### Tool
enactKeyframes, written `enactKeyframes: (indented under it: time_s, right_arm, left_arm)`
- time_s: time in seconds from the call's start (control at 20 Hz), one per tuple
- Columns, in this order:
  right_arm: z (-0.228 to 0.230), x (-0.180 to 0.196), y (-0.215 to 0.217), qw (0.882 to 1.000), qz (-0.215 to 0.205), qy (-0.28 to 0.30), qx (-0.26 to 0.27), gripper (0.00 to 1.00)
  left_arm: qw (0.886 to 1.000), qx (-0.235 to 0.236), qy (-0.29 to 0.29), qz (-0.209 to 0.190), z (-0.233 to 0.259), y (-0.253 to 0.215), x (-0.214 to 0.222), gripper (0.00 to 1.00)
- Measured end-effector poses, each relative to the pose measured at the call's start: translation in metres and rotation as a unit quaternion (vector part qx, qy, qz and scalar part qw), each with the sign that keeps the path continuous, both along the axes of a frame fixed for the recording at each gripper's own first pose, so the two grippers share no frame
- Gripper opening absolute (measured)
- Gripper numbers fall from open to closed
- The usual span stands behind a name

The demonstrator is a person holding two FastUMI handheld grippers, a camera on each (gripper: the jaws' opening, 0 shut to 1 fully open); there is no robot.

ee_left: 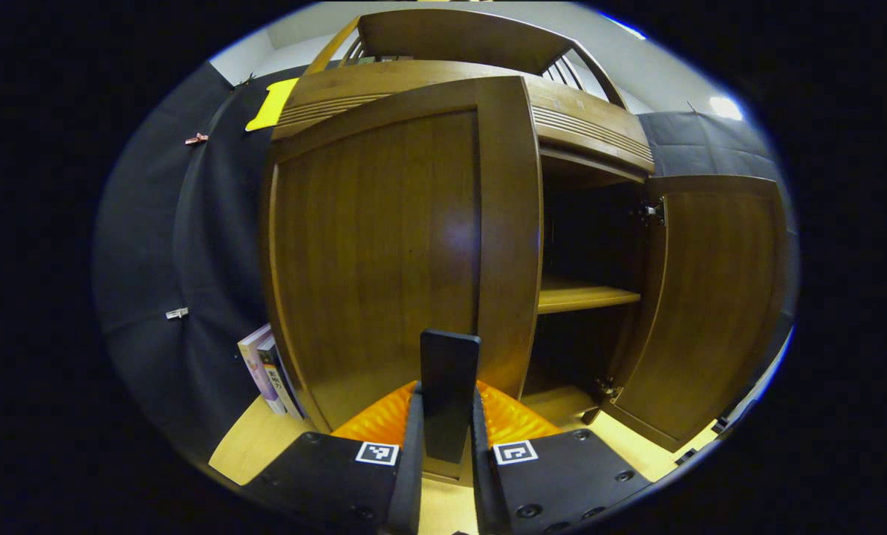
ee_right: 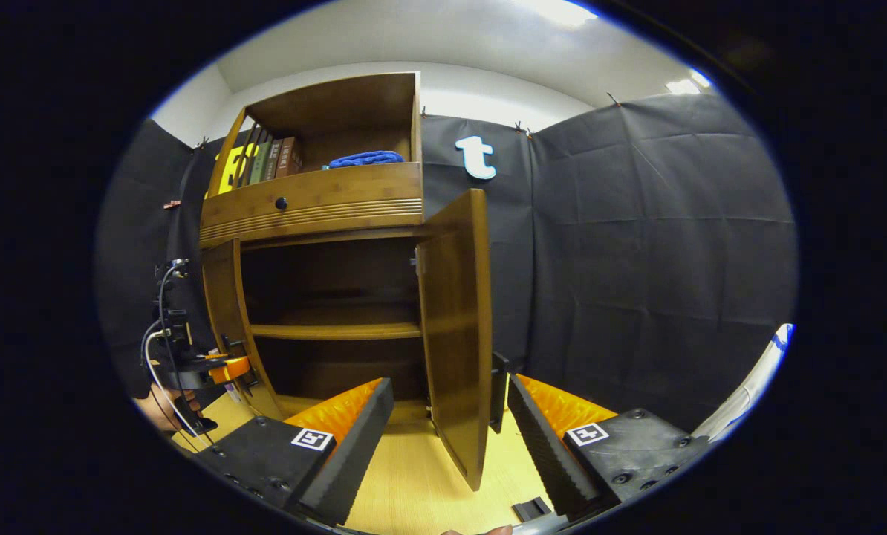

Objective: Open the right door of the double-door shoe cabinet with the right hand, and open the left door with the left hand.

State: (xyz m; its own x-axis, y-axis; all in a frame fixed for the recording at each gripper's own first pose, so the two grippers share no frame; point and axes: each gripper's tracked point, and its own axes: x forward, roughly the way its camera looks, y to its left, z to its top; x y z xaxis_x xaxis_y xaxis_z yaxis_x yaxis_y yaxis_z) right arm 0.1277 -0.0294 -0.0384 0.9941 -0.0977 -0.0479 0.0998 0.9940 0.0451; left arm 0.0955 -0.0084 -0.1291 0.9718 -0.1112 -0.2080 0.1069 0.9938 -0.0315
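Black cloth walls the booth on both sides of a wooden shoe cabinet (ee_right: pixel 313 204), which stands on a pale wood floor (ee_right: pixel 414 475).

From the right gripper view, the cabinet sits left of centre. Its right door (ee_right: pixel 455 327) is swung fully out, edge-on toward the camera at mid-frame, baring a dark interior with one shelf board (ee_right: pixel 336 331). At the frame's bottom, the right gripper (ee_right: pixel 443 438) has its fingers spread wide, one each side of the door's lower edge, touching nothing. Up top, this view gives the open cubby with a row of books (ee_right: pixel 265 160), a blue cloth (ee_right: pixel 365 158) and a drawer with a dark knob (ee_right: pixel 281 203). At the lower left edge, the left gripper (ee_right: pixel 221 369) shows from afar, with cables, by the left door's (ee_right: pixel 224 312) foot.

The left gripper view looks close at the left door (ee_left: pixel 384 253), which fills the centre, partly swung out. At the bottom centre, the left gripper (ee_left: pixel 447 416) is clamped narrowly on the door's dark upright handle (ee_left: pixel 449 386). The right door (ee_left: pixel 711 305) stands open at right; books (ee_left: pixel 265 368) lean at lower left.
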Motion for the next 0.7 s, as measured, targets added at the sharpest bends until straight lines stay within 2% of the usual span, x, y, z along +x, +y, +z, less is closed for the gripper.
enactKeyframes:
  time_s: [0.1, 0.15, 0.25, 0.7]
  right_arm:
    - [0.004, 0.006, 0.010, 1.000, 0.010, -0.004, -0.003, 0.92]
    - [0.005, 0.010, 0.016, 1.000, 0.015, -0.005, -0.004, 0.97]
    - [0.005, 0.015, 0.028, 1.000, 0.024, -0.006, -0.007, 1.00]
    - [-0.006, 0.024, 0.078, 0.998, 0.061, -0.003, -0.005, 0.98]
  left_arm:
    - [1.000, 0.002, 0.001, 0.002, 0.001, 0.011, -0.016, 0.32]
    - [1.000, 0.002, 0.000, 0.005, 0.001, 0.018, -0.023, 0.32]
    - [1.000, 0.003, 0.000, 0.011, 0.001, 0.029, -0.035, 0.31]
    - [0.999, 0.006, -0.003, 0.038, 0.000, 0.075, -0.072, 0.29]
